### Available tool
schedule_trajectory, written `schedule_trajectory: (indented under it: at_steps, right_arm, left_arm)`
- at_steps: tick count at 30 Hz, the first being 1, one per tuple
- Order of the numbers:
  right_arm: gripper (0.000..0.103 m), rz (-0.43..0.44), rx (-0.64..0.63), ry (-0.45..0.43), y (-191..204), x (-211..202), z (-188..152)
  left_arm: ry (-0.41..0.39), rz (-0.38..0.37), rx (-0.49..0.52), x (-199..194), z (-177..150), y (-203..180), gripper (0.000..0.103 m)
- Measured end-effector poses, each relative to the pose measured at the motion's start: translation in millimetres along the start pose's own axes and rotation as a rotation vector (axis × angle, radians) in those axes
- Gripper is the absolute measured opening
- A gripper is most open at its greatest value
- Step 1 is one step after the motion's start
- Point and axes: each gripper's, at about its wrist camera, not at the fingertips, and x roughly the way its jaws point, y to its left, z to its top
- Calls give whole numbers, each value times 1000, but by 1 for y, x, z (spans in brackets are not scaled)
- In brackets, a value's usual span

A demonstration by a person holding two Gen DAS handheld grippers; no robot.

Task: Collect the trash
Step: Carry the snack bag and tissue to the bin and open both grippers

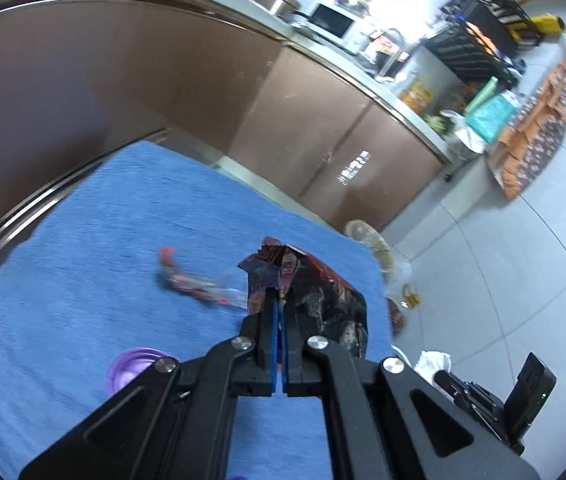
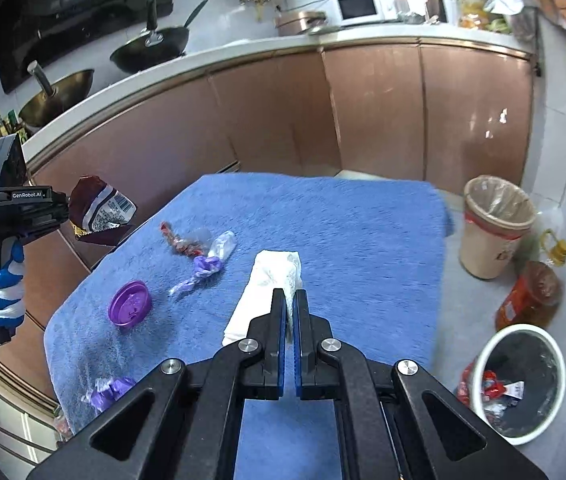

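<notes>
My left gripper [image 1: 281, 300] is shut on a dark crumpled snack wrapper [image 1: 323, 300], held above the blue towel [image 1: 103, 240]; it also shows in the right wrist view [image 2: 101, 210] at the left. My right gripper [image 2: 290, 300] is shut on a white tissue [image 2: 267, 284] over the blue towel [image 2: 363, 240]. On the towel lie a red twisted wrapper [image 2: 177, 240], a clear plastic piece [image 2: 223, 244], purple wrappers [image 2: 203, 268], a purple lid [image 2: 129, 303] and another purple wrapper [image 2: 111, 388].
A white bin with a black liner [image 2: 521, 384] holding trash stands on the floor at the right. A beige bin with a clear liner [image 2: 495, 224] and an oil bottle [image 2: 531, 296] stand behind it. Brown cabinets [image 2: 363, 112] run along the back.
</notes>
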Motion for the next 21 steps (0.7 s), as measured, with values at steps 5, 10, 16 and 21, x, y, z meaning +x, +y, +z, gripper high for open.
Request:
schedule_trajectory:
  at_steps: [5,10,16,21]
  right_arm:
    - [3,-69,45,-38,-38,-37,-9]
    - [3,-184,105,-62,-86,-69,-22]
    - [3,-331,148,-67,-137,-90,-39]
    - [3,-445,167,-55,-175,-90,-51]
  left_arm:
    - [48,-74,58,25,-10,-57,0]
    - [116,-153,129,62,-25,-123,0]
    - [211,-224,215,117,-52,-201,0]
    - [301,-269,274,172,-79,-260,1]
